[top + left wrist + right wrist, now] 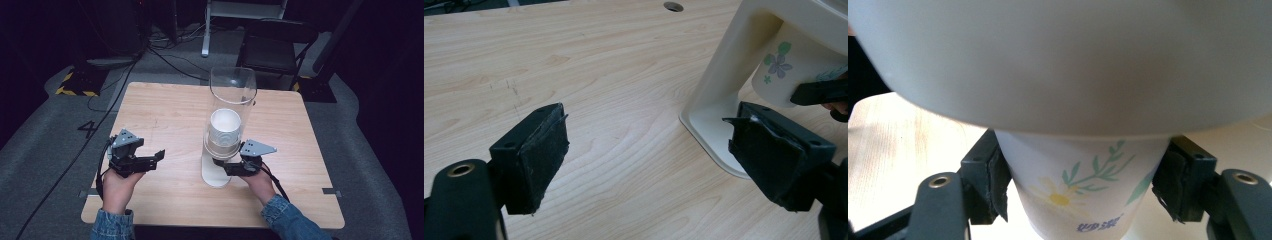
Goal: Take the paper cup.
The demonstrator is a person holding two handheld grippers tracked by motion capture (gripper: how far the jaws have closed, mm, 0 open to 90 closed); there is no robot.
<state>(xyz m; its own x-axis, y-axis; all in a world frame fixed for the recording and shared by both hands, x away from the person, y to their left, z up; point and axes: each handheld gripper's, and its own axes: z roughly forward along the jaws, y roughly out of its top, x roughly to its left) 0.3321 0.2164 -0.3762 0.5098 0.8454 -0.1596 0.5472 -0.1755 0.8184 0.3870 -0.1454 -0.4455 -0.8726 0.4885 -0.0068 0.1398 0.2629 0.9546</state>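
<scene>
The right gripper (1083, 192) is clamping the lowest paper cup (1080, 192) hanging under the cup dispenser (227, 127) — a skewed pull risks crushing it or tipping the stand. The left gripper (649, 155) is idling nearby, jaws apart.

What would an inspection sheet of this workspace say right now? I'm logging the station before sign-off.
Surface: wooden table, pale, faint scuffs.
Job's things: cup dispenser, clear tube on a white stand, upright; floral paper cup sticking out beneath it.
Clutter: nothing seen.
Grippers: left gripper open, apart from the stand; right gripper with jaws on both sides of the cup.
Cables: black cables on the floor.
Surroundings: dark chair, grey carpet.
</scene>
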